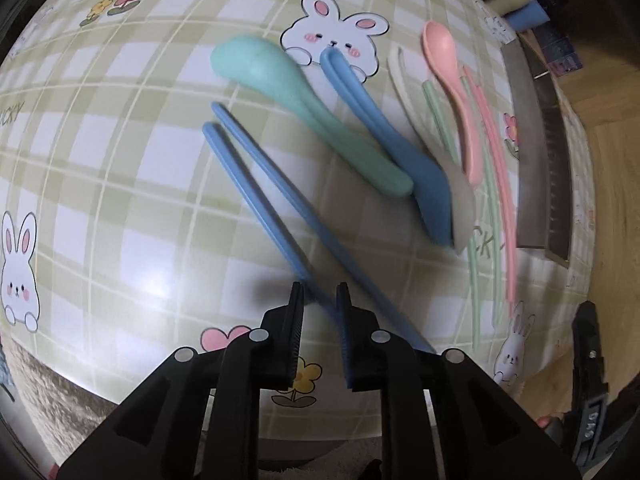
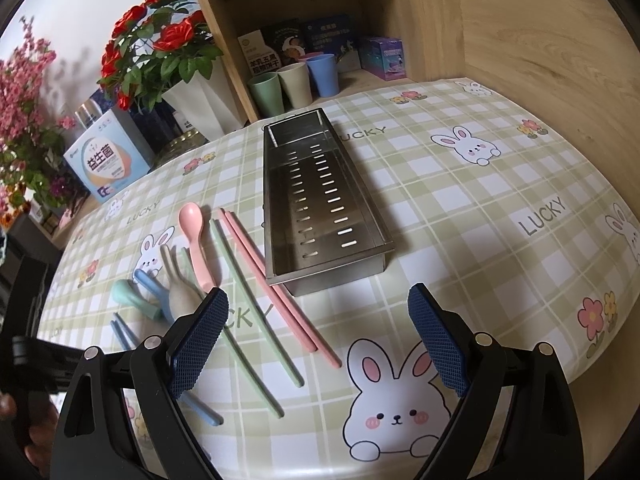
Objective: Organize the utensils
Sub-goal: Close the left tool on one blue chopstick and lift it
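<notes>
1. Left claw [image 1: 320,300]: jaws a narrow gap apart, pointing steeply down at the worktop [image 1: 120,184] with its green-check rabbit-print cloth. The pair of blue plastic chopsticks [image 1: 256,184] runs between the fingers; pad contact is blurred, cannot tell.
2. Right claw [image 2: 316,340]: jaws spread wide, nothing between them.
3. Perforated stainless-steel tray [image 2: 280,216] lies beyond the right claw; pink chopsticks [image 2: 276,280] just beside its left wall.
</notes>
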Tool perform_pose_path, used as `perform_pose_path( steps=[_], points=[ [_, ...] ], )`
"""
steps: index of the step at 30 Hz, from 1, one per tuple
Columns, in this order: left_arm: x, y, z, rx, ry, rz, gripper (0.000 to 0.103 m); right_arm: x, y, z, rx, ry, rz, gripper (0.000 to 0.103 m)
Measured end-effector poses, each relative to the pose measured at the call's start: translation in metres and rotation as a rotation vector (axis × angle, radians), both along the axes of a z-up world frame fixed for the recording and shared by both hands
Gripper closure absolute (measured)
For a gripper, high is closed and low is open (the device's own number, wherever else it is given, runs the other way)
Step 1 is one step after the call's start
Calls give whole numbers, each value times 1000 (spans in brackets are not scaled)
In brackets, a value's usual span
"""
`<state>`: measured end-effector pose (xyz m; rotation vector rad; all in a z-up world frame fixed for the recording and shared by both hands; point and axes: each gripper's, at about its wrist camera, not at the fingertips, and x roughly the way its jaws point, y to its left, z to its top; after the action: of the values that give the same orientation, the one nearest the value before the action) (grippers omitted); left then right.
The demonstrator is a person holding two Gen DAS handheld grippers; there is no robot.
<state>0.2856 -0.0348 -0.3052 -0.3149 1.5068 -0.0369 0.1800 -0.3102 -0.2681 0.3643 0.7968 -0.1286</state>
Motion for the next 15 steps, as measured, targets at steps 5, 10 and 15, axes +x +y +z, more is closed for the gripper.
perform_pose_path(
  steps=[5, 10, 15],
  points=[
    [-3, -14, 0, 65, 0, -1, 91, -1, -2, 0, 17, -8, -5, 15],
    [-4, -41, 1, 172, -25, -68, 90, -3, -6, 0, 39, -16, -14, 15],
    [-3, -49, 1, 235, -44, -103, 93, -8, -14, 3, 54, -31, -34, 15]
  ],
)
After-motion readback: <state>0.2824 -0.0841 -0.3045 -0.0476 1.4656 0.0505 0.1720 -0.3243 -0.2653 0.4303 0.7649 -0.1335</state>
